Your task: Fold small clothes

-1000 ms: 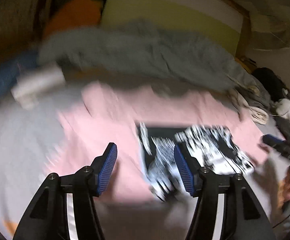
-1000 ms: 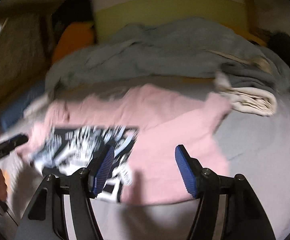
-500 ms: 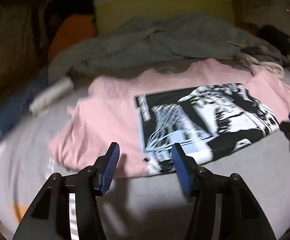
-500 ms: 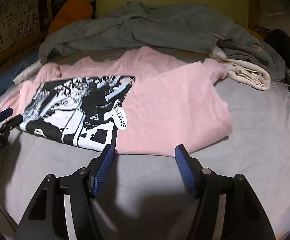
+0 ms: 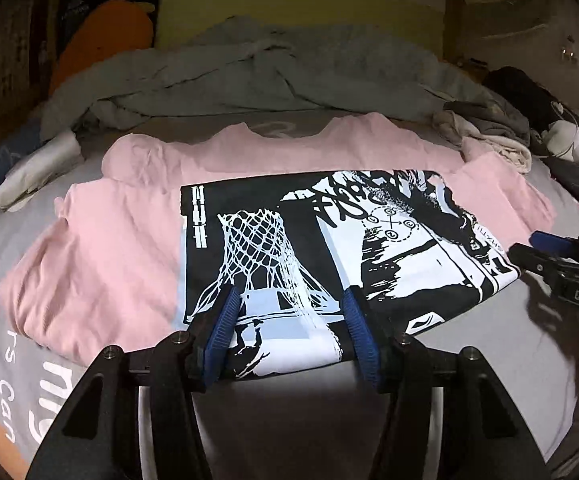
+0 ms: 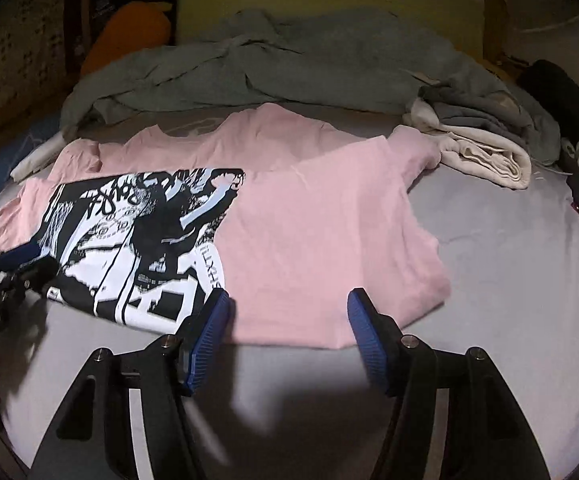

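Observation:
A pink T-shirt (image 5: 129, 248) with a black-and-white print (image 5: 329, 240) lies spread flat on the grey bed sheet (image 5: 469, 360). It also shows in the right wrist view (image 6: 309, 232). My left gripper (image 5: 289, 328) is open, its blue pads over the near hem of the printed part. My right gripper (image 6: 287, 328) is open and empty over the near hem of the plain pink part. The right gripper also shows at the right edge of the left wrist view (image 5: 545, 248), and the left gripper at the left edge of the right wrist view (image 6: 17, 264).
A crumpled grey-green blanket (image 5: 269, 76) lies behind the shirt. Folded beige and grey clothes (image 6: 485, 148) sit at the right, dark clothes (image 6: 561, 92) beyond them. An orange cushion (image 5: 101, 40) and a yellow-striped pillow (image 5: 301, 4) are at the back. A white cloth (image 5: 37, 172) lies at the left.
Both grippers have moved closer to the shirt's near hem and lower over it. The views have steadied from blur. Both stay open.

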Tool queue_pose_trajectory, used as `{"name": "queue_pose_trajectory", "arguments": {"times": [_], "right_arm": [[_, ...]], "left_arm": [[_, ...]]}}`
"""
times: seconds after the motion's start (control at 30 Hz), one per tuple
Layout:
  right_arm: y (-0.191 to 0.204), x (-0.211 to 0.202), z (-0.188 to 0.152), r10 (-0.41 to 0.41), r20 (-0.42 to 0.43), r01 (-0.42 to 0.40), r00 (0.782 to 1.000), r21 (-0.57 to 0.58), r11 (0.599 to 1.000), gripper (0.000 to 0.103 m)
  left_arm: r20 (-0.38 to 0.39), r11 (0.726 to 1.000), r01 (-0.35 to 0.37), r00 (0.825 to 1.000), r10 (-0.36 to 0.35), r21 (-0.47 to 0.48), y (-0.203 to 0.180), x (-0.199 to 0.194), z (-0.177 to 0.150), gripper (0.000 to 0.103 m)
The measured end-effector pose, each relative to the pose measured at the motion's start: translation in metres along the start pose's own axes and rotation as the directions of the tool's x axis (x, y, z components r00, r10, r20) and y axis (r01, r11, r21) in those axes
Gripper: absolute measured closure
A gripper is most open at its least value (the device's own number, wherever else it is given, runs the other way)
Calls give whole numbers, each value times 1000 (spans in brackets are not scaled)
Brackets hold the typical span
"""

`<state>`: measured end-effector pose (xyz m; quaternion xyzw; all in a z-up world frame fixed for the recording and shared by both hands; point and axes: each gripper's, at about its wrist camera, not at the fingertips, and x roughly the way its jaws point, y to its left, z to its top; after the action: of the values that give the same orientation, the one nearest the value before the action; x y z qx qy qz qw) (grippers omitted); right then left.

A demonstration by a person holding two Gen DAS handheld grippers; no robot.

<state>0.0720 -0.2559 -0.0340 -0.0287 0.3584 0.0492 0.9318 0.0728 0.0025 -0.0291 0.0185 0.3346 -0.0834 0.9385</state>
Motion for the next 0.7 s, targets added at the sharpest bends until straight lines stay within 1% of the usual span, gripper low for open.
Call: {"name": "queue_pose_trajectory", "arguments": {"times": [0.17, 0.37, 0.53, 0.6, 0.67, 0.7], "right_arm": [[4, -1, -4, -23, -10, 23, 1000, 1, 1000, 40], [6, 0, -5, -36, -10, 36, 999, 2, 999, 38], [7, -1, -5, -51, 2, 51, 999, 13, 999, 38], [6, -7, -5, -31, 34, 30, 999, 38, 999, 38], [13, -13, -1, 42, 82, -45, 996, 36, 998, 38], [21, -13, 2, 82, 88, -84, 993, 12, 996, 38]], "left_arm": [[14, 999, -34, 999, 33, 21, -8, -4, -9, 49], [34, 999, -33, 999, 32, 17, -6, -4, -12, 48], [38, 998, -51, 998, 50, 21, -8, -4, -12, 46], [37, 999, -46, 998, 46, 18, -7, -4, -12, 46], [37, 999, -47, 998, 46, 16, -8, -5, -12, 46], [37, 999, -48, 998, 48, 17, -8, -5, -12, 46]]}}
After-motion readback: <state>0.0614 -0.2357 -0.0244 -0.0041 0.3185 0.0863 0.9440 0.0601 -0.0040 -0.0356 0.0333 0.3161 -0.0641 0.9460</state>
